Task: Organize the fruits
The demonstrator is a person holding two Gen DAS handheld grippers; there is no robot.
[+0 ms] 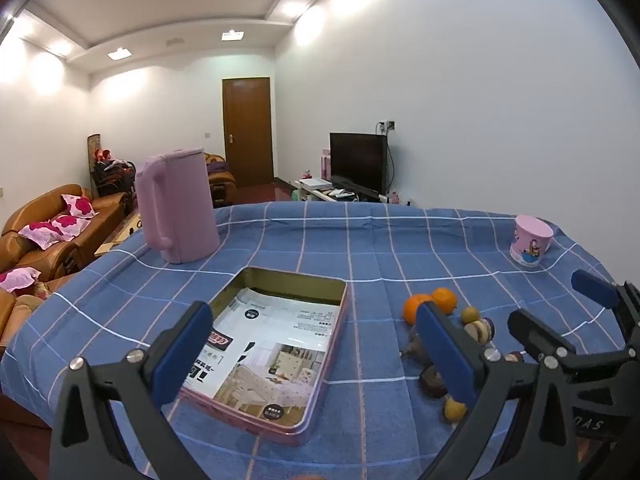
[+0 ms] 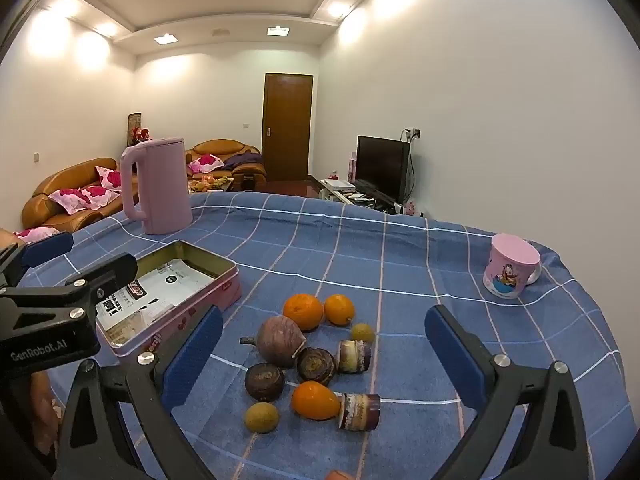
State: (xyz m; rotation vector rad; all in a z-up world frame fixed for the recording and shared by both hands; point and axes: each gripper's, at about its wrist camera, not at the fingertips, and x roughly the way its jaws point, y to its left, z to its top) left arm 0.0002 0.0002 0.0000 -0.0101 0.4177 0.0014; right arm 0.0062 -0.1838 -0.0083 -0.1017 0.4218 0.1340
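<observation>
Desk under a blue checked cloth [image 2: 400, 240] fills the lower half of both views. Pink kettle [image 1: 178, 208] stands upright at left-centre, handle facing the camera. Pink cartoon mug [image 2: 512, 266] sits at the right edge, tilted in the fisheye, well apart from the kettle. Behind: brown leather sofa [image 2: 68, 196] with pink floral cushions at left, wooden door [image 1: 248, 132] at centre, closed. Black TV [image 1: 358, 162] on a low stand right of the door, cables running up to a wall socket. Ceiling spotlights on.
</observation>
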